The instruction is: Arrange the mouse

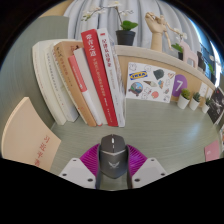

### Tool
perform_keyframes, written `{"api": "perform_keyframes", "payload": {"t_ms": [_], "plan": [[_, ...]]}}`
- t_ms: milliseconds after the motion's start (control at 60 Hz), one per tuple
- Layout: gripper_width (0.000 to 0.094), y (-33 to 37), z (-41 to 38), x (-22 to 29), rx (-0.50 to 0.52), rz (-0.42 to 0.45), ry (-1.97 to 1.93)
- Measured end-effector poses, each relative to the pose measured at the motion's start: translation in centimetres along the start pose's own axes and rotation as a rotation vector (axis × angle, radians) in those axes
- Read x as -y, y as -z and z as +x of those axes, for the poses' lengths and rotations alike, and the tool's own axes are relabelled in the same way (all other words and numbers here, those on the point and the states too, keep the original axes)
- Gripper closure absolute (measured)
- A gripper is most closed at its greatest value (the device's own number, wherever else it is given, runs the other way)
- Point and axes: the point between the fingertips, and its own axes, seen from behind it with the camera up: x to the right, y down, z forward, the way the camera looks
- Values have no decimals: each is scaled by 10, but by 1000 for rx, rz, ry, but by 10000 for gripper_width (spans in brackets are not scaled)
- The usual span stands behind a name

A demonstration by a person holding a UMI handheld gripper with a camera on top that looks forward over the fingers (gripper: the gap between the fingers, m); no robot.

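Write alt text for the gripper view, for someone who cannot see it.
A dark mouse sits between the gripper's two fingers on a grey-green table. Beyond it stands a leaning row of books, with a potted plant behind.

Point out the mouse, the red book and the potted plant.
mouse (112,155): gripper view, on its top near the scroll wheel, between the gripper's (112,172) fingers.
red book (101,75): gripper view, on its spine.
potted plant (126,36): gripper view, on its dark pot, on the shelf beyond the books.
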Motion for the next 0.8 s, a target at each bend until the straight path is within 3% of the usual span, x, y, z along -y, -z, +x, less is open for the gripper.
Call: {"api": "perform_keyframes", "payload": {"t_ms": [217,400,633,800], "plan": [[596,8,4,2,51,-26,35],[595,95,69,72,86,120,31],[594,239,246,172,-47,366,56],[596,293,376,182,-172,406,59]]}}
